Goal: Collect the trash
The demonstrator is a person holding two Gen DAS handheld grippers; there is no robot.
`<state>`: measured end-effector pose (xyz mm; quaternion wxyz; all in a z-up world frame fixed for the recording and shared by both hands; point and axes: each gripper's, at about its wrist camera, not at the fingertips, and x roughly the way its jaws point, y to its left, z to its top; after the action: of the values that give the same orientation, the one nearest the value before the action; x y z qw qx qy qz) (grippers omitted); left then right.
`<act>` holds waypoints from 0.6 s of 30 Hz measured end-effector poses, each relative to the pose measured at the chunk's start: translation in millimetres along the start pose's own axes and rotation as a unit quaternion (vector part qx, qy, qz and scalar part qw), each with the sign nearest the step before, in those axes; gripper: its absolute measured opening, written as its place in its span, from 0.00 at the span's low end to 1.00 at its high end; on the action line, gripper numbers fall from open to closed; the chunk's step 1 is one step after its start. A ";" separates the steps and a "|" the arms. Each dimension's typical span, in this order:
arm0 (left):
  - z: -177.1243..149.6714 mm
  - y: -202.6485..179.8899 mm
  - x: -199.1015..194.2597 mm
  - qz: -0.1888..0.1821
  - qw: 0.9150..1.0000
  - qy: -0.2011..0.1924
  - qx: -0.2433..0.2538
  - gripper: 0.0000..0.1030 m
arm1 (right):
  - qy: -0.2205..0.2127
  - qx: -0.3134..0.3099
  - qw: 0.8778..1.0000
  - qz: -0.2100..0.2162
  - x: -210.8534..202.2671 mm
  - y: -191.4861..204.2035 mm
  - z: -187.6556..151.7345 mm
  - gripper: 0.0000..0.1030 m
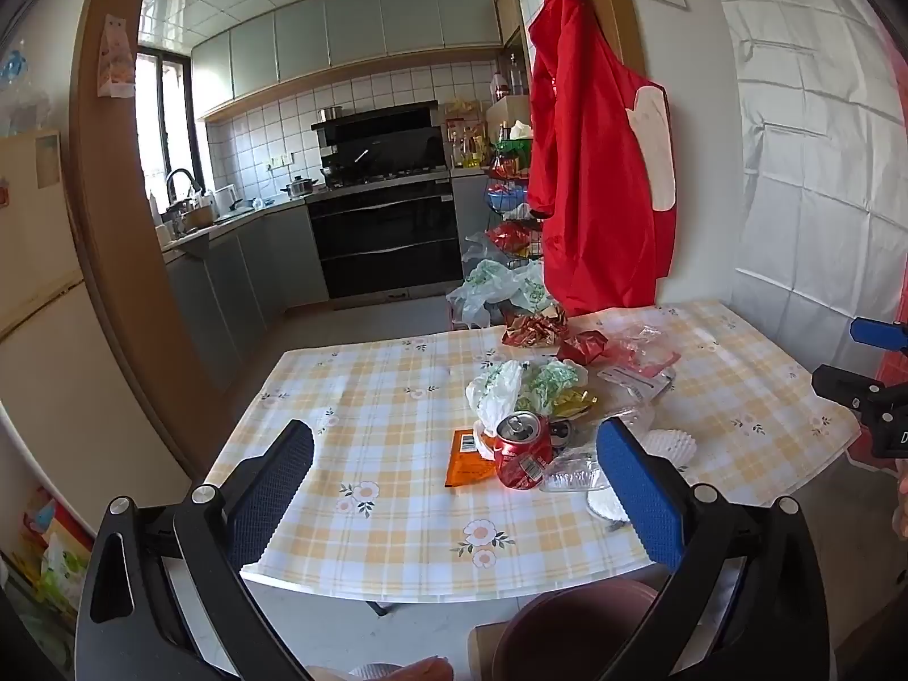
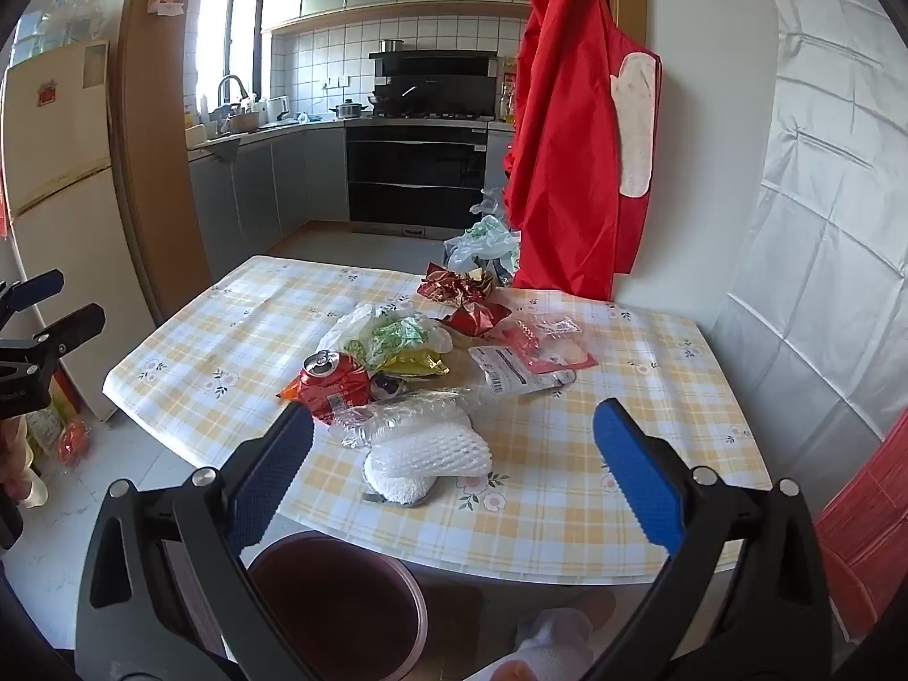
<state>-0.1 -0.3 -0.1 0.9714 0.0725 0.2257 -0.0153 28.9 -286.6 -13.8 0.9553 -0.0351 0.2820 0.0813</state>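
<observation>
A round dark-brown plastic bin (image 2: 340, 601) stands on the floor just below the near edge of a table covered in a yellow-and-white checked cloth with small flowers (image 2: 596, 482). The bin's inside looks dark, and I cannot tell whether anything lies in it.

The trash sits in a loose heap in the middle of the table. Nearest the edge is a white foam fruit net (image 2: 425, 454), touching a crumpled clear plastic tray (image 2: 397, 414). Behind these lies a dented red drink can (image 2: 332, 380) on its side, beside a flat orange snack wrapper (image 1: 468, 459). Further back are a white plastic bag with green print (image 2: 391, 335), a gold foil wrapper (image 2: 414, 363), red foil wrappers (image 2: 474, 315) and a clear packet with a barcode label (image 2: 516, 369).

The left gripper (image 1: 454, 488) and the right gripper (image 2: 454, 471) both hover over the near table edge with blue-padded jaws spread wide, pinching nothing.

A red apron (image 2: 573, 159) hangs on the wall behind the table.
</observation>
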 end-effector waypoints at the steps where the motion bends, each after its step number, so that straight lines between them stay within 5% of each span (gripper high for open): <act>1: 0.0 0.0 0.0 0.000 1.000 0.000 0.000 0.95 | 0.001 -0.001 1.000 -0.001 0.1 0.2 -0.1 0.95; 18: -0.4 -0.7 -2.5 -0.002 1.000 0.003 -0.003 0.95 | 0.004 -0.001 1.000 -0.002 0.7 2.1 -2.4 0.95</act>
<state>-2.5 -1.0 0.6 0.9709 0.0693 0.2287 -0.0166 27.8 -284.7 -16.3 0.9544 -0.0375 0.2854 0.0792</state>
